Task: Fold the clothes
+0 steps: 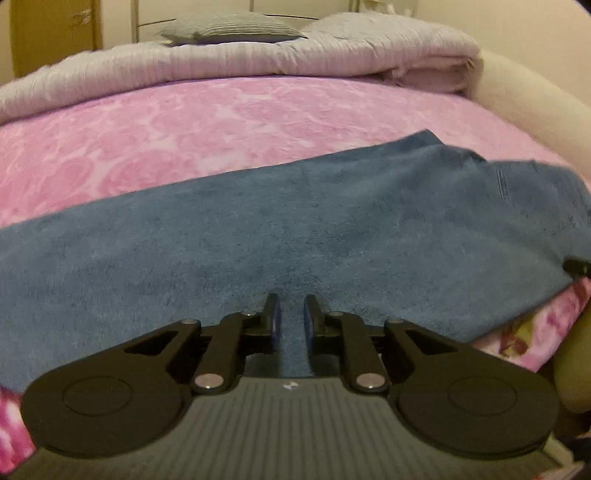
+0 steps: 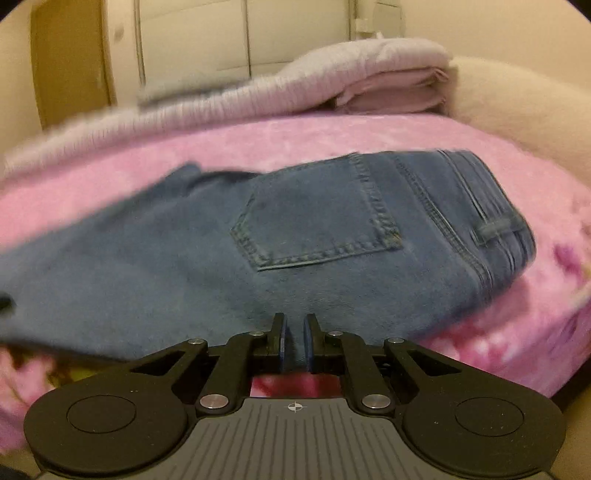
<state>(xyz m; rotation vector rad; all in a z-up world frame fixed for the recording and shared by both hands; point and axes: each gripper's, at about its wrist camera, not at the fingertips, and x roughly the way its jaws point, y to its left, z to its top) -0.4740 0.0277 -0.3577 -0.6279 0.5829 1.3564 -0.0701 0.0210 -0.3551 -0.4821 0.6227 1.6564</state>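
Filling most of the room is a wide bed under a pink plush blanket with a rose pattern (image 1: 221, 125), its near edge dropping away at the lower right. Behind it, pale cream wardrobe doors (image 2: 229, 40) line the far wall, with a yellowish wooden door (image 1: 51, 33) at the far left. A curved cream upholstered bed surround (image 2: 517, 103) wraps the right side. Along the far side of the mattress lies a folded pale lilac ribbed quilt (image 1: 258, 59), and a grey striped pillow (image 1: 232, 27) sits on top of it.

A pair of blue denim jeans (image 2: 314, 221) lies across the near part of the blanket, running left to right, with the waistband, belt loop and a stitched back pocket toward the right and the leg stretching off to the left.

The left gripper (image 1: 291, 314) hovers low over the leg fabric; its jaws stand narrowly apart and are just parting, with denim showing in the gap but not pinched. The right gripper (image 2: 294, 332) has its jaws drawn close on the near edge of the jeans below the pocket, a fold of denim gathered between the blue pads.
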